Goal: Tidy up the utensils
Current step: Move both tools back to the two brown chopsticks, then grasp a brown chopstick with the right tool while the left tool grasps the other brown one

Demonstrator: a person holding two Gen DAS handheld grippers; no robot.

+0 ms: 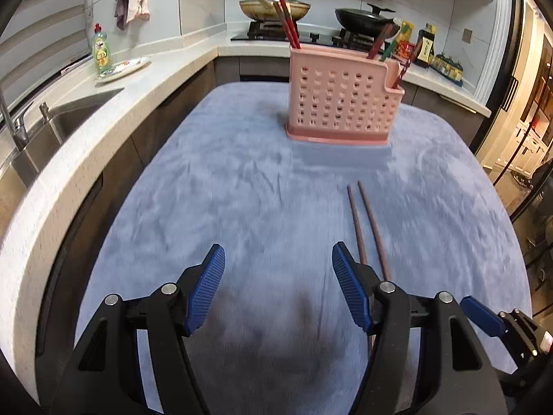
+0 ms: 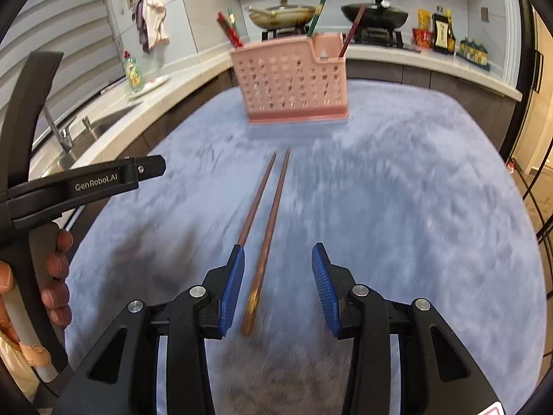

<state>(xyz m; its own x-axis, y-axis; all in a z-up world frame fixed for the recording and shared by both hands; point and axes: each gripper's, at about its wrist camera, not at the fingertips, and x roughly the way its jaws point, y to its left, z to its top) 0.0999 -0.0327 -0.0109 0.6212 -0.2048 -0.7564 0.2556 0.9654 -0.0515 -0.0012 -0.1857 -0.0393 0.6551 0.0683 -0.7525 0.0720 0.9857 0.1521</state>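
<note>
A pair of brown chopsticks lies side by side on the blue cloth, pointing toward a pink perforated utensil holder. The holder stands upright at the far end and holds several red and green chopsticks. My right gripper is open, low over the near ends of the pair, which lie between its fingers. My left gripper is open and empty, just left of the same chopsticks; the holder stands beyond it. The left gripper's body also shows in the right wrist view.
A white counter with a steel sink and faucet runs along the left. A green soap bottle and a plate stand on it. A stove with a wok and a black pan is behind, with sauce bottles at right.
</note>
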